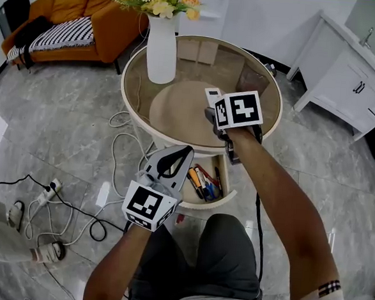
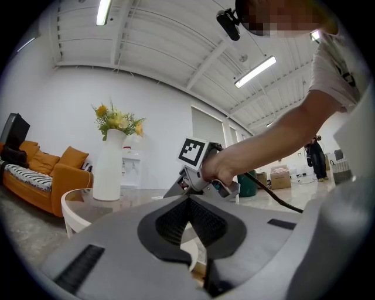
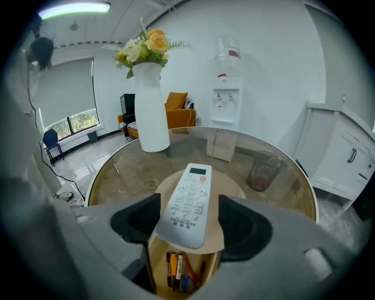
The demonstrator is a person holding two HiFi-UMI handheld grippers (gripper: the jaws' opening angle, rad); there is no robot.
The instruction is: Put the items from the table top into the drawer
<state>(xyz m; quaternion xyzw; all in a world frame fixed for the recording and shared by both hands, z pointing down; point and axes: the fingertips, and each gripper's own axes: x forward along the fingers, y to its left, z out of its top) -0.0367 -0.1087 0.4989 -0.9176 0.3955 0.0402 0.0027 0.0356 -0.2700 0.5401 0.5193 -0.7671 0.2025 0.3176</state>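
I am holding my right gripper wide open around the white remote; it is lying untouched on the glass table top, long axis pointing away from me between the jaws; the open drawer is sitting just below; my left gripper is resting closed.

I see the white remote lying face up at the table's near edge, above the open drawer holding pens.
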